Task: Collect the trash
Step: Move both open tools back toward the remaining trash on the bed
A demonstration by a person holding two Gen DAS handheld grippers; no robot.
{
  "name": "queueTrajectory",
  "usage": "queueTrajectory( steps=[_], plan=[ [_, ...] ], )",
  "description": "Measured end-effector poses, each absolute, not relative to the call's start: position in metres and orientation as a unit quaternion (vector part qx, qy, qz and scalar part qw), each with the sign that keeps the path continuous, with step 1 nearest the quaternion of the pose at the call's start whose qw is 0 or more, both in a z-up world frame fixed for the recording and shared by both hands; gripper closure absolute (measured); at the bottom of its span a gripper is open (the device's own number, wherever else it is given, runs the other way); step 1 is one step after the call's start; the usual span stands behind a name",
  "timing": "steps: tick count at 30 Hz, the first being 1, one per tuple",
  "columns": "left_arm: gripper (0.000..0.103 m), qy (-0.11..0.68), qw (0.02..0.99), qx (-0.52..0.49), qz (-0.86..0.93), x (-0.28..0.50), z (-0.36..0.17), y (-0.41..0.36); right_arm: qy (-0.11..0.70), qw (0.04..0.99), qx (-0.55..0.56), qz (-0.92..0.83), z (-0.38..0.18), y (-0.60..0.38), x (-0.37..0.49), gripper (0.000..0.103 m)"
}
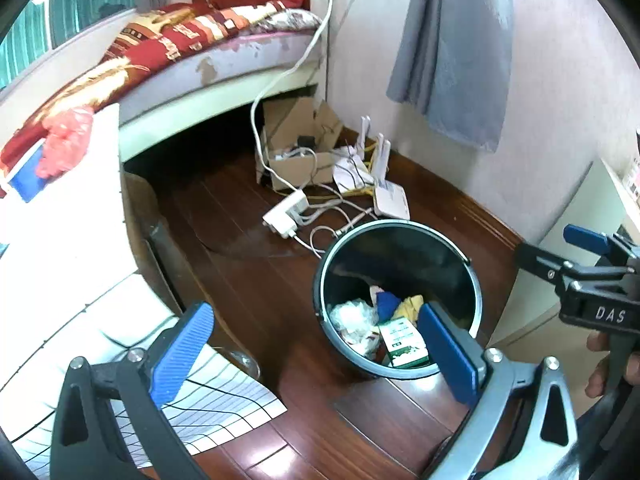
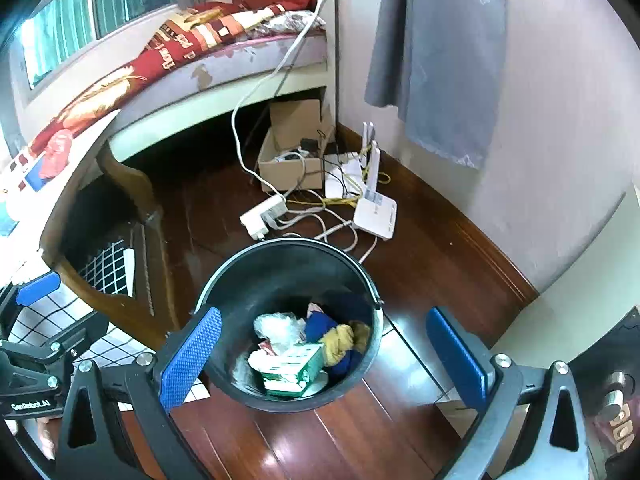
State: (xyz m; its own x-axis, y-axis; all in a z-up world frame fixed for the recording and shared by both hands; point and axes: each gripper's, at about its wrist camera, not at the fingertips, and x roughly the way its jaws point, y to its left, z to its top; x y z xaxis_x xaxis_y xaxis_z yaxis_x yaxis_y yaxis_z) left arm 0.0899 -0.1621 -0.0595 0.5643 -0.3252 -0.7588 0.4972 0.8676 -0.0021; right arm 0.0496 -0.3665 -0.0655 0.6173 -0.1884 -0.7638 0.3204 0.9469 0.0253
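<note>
- Step in hand: we judge this a pause between items. We hold the left gripper point(image 1: 316, 354) and the right gripper point(image 2: 324, 358) above the trash bin point(image 2: 280, 280), both with jaws spread wide and nothing between them.
- Trash bin: black, round, pale-rimmed; stands on the wooden floor point(image 2: 280, 448) just beside the tabletop's point(image 1: 60, 240) near corner.
- Contents: green-and-white carton point(image 2: 294, 368), crumpled clear plastic point(image 2: 276, 326), blue cloth point(image 2: 320, 326), yellow cloth point(image 2: 340, 342); the bottom is covered, most of the depth free.
- Next move: we would turn to the tabletop, where a pink plastic bag point(image 1: 66, 146) looks like further trash, though we cannot be sure.
- Grasp note: thin film; a gripper should close on a gathered fold.
</note>
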Motion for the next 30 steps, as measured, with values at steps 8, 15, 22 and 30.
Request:
queueTrajectory(
  steps=[8, 15, 22, 30],
  plan=[
    [0.0, 0.363, 0.903, 0.096, -0.207, 0.079, -0.028, -0.132, 0.394, 0.909, 0.071, -0.111, -0.045, -0.336, 0.049, 0.0],
    [0.0, 0.33, 0.928, 0.075, -0.158, 0.081, -0.001, -0.086, 0.373, 0.923, 0.059, -0.067, -0.024, -0.298, 0.062, 0.0],
    [0.0, 0.319, 0.942, 0.049, -0.085, 0.101, 0.012, -0.021, 0.341, 0.94, 0.03, 0.01, 0.001, -0.237, 0.093, 0.0],
    [0.0, 0.317, 0.948, -0.004, 0.019, 0.133, 0.018, 0.07, 0.352, 0.934, -0.01, 0.061, 0.011, -0.173, 0.144, 0.0]
  ],
)
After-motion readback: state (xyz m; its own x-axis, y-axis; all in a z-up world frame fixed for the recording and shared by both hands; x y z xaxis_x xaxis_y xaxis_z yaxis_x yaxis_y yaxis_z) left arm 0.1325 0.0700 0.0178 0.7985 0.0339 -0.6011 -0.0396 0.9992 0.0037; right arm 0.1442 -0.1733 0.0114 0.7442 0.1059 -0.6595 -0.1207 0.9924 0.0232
